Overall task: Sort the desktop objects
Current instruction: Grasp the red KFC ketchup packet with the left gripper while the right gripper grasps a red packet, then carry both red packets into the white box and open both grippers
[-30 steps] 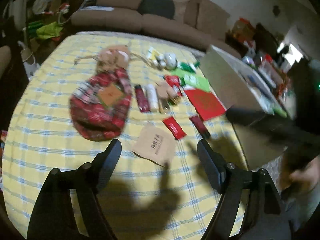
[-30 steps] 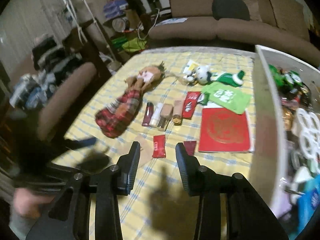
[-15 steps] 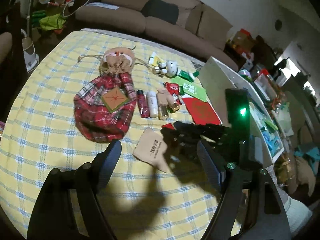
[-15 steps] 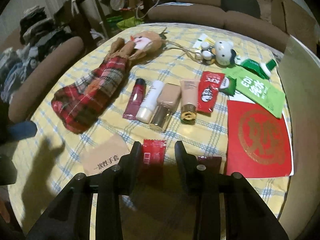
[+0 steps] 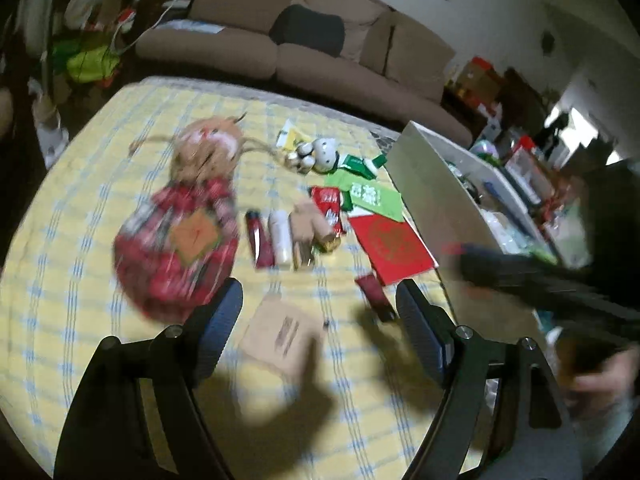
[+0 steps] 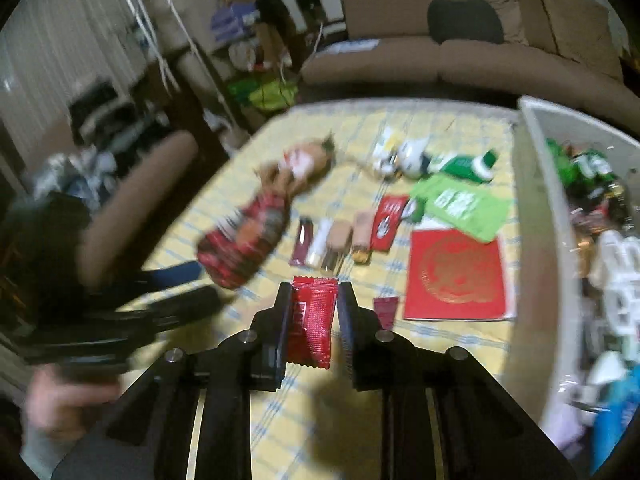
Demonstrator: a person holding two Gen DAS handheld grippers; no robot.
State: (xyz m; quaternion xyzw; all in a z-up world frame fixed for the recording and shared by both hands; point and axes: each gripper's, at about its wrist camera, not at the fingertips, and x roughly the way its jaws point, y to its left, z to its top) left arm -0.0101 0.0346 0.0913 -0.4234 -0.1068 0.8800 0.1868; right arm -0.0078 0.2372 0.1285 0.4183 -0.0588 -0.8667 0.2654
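My right gripper [image 6: 313,300] is shut on a small red sachet [image 6: 312,320] and holds it above the yellow checked tablecloth [image 6: 440,344]. My left gripper [image 5: 318,304] is open and empty, hovering over a brown paper packet [image 5: 282,332]. A dark red sachet [image 5: 374,292] lies by the right finger; it also shows in the right wrist view [image 6: 386,310]. A plaid doll bag [image 5: 180,236], cosmetic tubes [image 5: 280,236], a red envelope [image 5: 394,246] and a green packet [image 5: 372,198] lie further back.
A white storage box [image 6: 536,208] full of items stands at the table's right edge; it also shows in the left wrist view [image 5: 436,200]. A small plush toy [image 5: 320,156] lies at the back. A brown sofa [image 5: 320,52] stands behind the table, a chair [image 6: 132,208] to the left.
My right gripper closed on the small red sachet and lifted it off the cloth, pulling back. My left gripper stayed open and shifted slightly over the brown packet.
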